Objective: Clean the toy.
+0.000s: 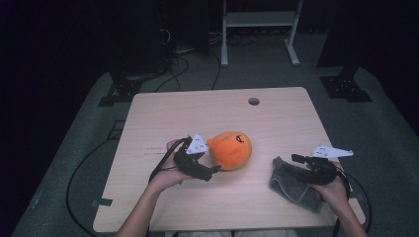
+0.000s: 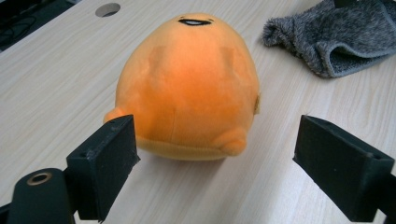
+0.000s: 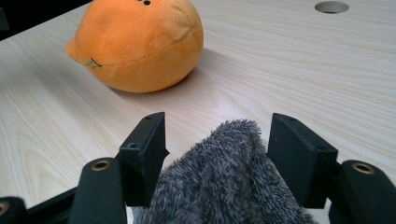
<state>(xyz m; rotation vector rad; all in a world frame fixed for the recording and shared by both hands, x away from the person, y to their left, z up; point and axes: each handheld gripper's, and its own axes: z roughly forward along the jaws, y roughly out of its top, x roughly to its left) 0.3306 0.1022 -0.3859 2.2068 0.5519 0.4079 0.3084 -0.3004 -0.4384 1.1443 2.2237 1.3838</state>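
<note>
Risks first. The right hand-held gripper (image 1: pixel 298 159) sits low at the near right edge of the tabletop (image 1: pixel 276 113), jaws apart with the grey fuzzy cloth (image 3: pixel 224 182) bunched up between them. The pads flank the pile without visibly squeezing it, so it counts as released. If it closes now it may pinch only loose pile, and the cloth could slip out or drag.

The left hand-held gripper (image 1: pixel 215 169) lies level just left of the orange plush toy (image 2: pixel 189 88), jaws wide and clear of it, nothing grasped. The plush is round and soft, and rests mid-tabletop. A nudge from a jaw tip could roll it or push it away, and a shallow grip could pop off its low rim.

Pose: both forearms come in from the near edge, with the wrists low. Plush and cloth lie apart.
</note>
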